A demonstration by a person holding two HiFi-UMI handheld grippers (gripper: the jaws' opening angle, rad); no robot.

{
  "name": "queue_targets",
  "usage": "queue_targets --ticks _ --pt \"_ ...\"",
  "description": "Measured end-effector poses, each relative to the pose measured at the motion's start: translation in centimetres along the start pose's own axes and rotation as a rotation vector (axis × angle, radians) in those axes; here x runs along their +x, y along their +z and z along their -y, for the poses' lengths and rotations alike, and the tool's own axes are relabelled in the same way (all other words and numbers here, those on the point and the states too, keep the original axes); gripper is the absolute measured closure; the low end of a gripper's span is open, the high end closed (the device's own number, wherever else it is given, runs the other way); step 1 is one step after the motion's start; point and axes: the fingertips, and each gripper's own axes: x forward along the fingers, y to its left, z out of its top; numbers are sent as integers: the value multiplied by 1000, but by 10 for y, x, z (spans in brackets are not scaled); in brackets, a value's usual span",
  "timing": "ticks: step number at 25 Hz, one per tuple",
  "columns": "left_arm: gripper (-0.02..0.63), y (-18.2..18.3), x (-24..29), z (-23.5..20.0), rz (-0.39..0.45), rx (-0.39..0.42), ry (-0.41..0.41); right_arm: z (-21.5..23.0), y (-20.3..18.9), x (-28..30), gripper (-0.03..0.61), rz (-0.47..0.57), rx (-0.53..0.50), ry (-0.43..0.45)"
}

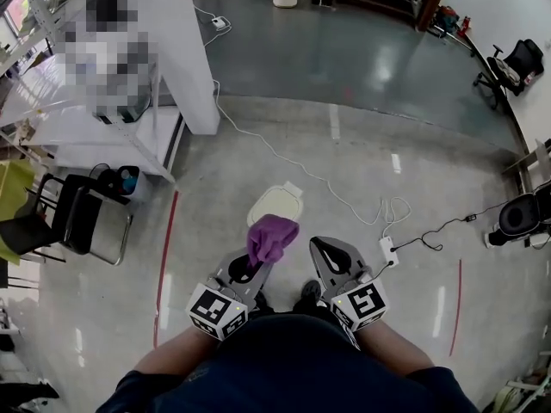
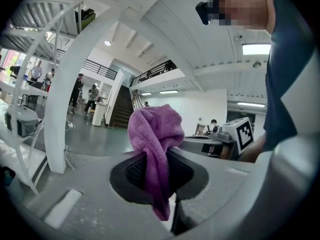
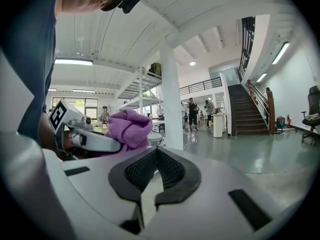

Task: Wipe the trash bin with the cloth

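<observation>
My left tool [image 1: 244,274] is pinching a purple terry cloth [image 1: 271,237]. The cloth stands up in a bunch above the jaws, and one end hangs below them. The white oval trash bin [image 1: 275,205] stands on the shiny grey floor [image 1: 379,153], just ahead of the cloth. My right tool [image 1: 323,249] is beside the left one, its jaws pressed together with nothing between them.

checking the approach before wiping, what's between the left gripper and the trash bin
In the head view, only the purple cloth, clamped in the left gripper, sits between it and the white trash bin.
</observation>
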Motion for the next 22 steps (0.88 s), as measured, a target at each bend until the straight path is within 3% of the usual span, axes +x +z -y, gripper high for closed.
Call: queue_targets --ticks 14,22 --pt "560 -29 51 -34 -34 -63 238 69 -21 18 568 -15 20 161" --pt "560 -54 83 -69 -31 -36 259 85 -57 46 568 -7 46 159"
